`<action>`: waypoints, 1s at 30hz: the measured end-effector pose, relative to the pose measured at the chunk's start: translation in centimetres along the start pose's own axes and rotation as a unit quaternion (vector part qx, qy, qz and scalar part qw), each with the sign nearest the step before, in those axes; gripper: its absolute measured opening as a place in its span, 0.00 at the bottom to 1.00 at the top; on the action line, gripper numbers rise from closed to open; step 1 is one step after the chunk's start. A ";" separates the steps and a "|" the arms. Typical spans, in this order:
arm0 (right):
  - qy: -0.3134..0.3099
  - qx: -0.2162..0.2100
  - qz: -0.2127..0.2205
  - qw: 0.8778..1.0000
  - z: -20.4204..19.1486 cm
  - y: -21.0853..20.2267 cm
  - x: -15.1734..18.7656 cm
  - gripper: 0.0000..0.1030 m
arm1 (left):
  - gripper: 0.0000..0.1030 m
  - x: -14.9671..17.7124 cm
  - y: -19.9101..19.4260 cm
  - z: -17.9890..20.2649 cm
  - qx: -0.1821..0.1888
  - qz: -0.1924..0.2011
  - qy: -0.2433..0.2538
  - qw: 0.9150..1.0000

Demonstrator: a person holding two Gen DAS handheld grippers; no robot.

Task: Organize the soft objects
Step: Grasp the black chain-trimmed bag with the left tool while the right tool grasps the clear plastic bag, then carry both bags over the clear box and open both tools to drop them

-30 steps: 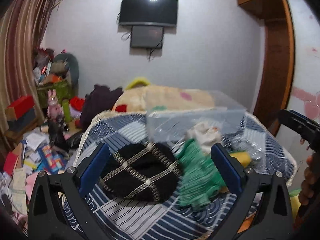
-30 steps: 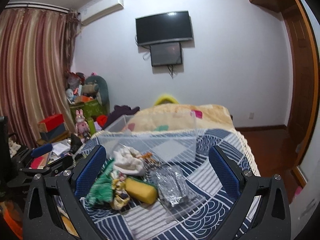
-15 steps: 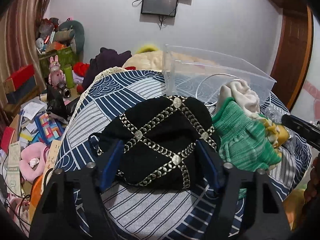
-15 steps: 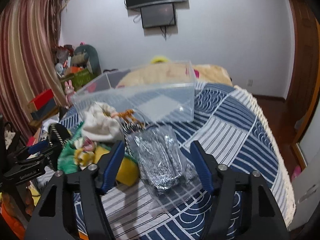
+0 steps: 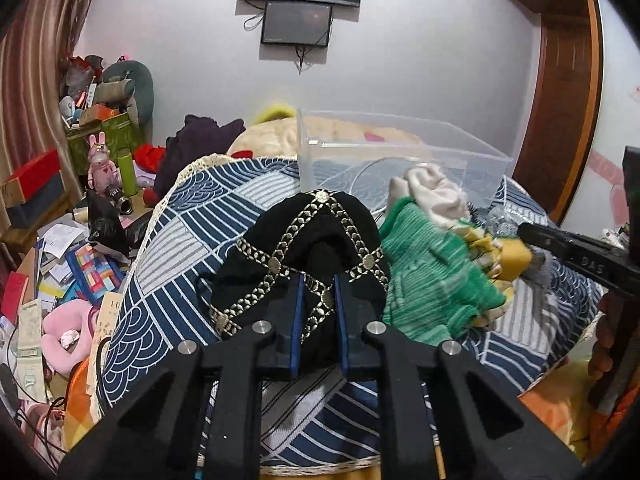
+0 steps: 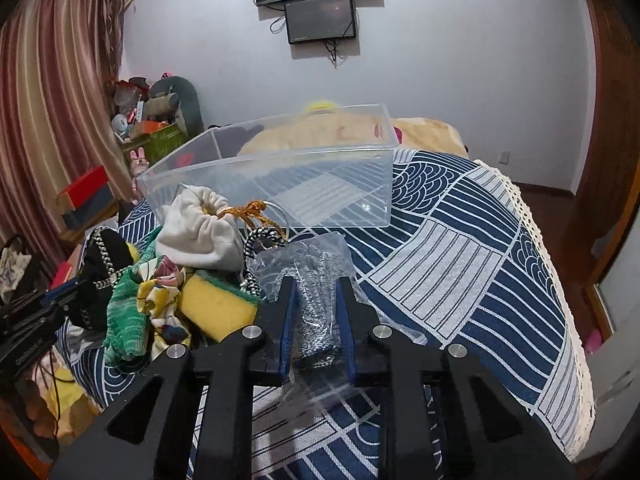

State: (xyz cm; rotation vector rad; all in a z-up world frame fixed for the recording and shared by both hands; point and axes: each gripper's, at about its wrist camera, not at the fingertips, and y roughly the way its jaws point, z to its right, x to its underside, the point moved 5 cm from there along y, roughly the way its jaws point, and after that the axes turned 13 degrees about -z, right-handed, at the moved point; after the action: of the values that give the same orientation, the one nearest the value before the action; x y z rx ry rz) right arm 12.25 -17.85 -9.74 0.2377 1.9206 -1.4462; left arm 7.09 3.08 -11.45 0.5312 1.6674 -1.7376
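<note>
Two grippers, both clamped down to a narrow gap with fabric pinched between the blue pads. Left gripper grips the near edge of the black hat with gold chain trim; hat bunches up between the fingers. Right gripper grips the clear plastic bag holding a grey knit item; bag sits pinched between the fingers, its crumpled top sticking out ahead of them.

Landmark: clear plastic bin on the blue-and-white patterned bedspread. Bin looks empty apart from the pattern showing through. All soft items lie in front of the bin, outside it:
- white drawstring pouch touching the bin's front wall
- yellow sponge in front of the pouch
- green knit piece and floral yellow cloth left of the sponge
- black hat furthest left of the bin, touching the green knit
- plastic bag in front of the bin's middle, just right of the sponge
</note>
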 end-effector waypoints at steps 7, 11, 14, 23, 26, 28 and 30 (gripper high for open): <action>0.011 0.007 0.018 1.000 0.5 -1.1 -0.3 0.11 | 0.12 -2.0 -2.7 -0.4 0.016 0.040 -0.006 0.999; 0.018 0.009 0.033 0.999 0.7 -2.4 -0.8 0.11 | 0.12 -3.7 -4.3 -0.4 0.028 0.068 0.000 0.997; 0.018 0.010 0.047 0.999 0.7 -3.4 -1.4 0.11 | 0.12 -5.1 -5.1 -0.4 0.054 0.081 -0.001 0.995; 0.010 0.018 0.080 0.997 0.3 -5.3 -4.3 0.11 | 0.12 -9.7 -5.7 1.1 0.054 0.112 0.028 0.992; 0.003 0.021 0.088 0.996 0.2 -5.5 -5.7 0.11 | 0.12 -11.0 -5.2 1.8 0.050 0.117 0.033 0.991; 0.000 0.023 0.095 0.995 0.1 -5.6 -6.6 0.11 | 0.12 -11.8 -4.8 2.2 0.052 0.119 0.035 0.991; -0.005 0.031 0.103 0.994 -0.2 -5.6 -7.6 0.11 | 0.12 -12.5 -4.4 2.6 0.053 0.120 0.038 0.991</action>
State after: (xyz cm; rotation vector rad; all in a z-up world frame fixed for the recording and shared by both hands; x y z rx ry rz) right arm 14.77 -17.71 -0.63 0.4419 1.7876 -1.3672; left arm 13.17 2.60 0.63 0.8222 1.4987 -1.6517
